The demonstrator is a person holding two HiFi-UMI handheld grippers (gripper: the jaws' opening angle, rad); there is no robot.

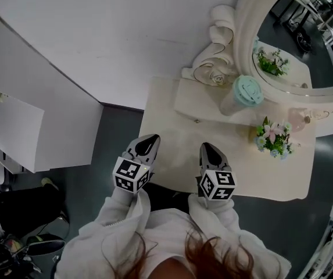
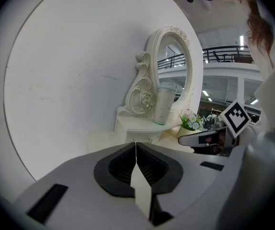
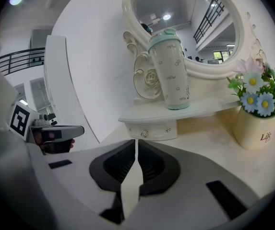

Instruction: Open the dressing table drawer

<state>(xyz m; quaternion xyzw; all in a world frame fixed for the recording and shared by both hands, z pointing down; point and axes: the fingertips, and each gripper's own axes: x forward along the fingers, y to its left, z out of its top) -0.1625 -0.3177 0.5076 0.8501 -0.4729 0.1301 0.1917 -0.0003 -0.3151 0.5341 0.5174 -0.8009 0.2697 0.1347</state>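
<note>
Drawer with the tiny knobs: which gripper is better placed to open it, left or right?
Probably right. The right gripper sits nearer the drawer than the left gripper, with the knobs just ahead of its shut jaws.

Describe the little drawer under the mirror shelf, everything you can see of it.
The drawer shows a small cream-white front, glossy like painted wood, with two small round knobs that look metallic. It appears closed. It is tucked under the raised shelf that carries the tumbler, and it sits on the tabletop at the mirror's foot. Nothing touches its front. The right gripper points toward it with its jaws together, short of the knobs.
</note>
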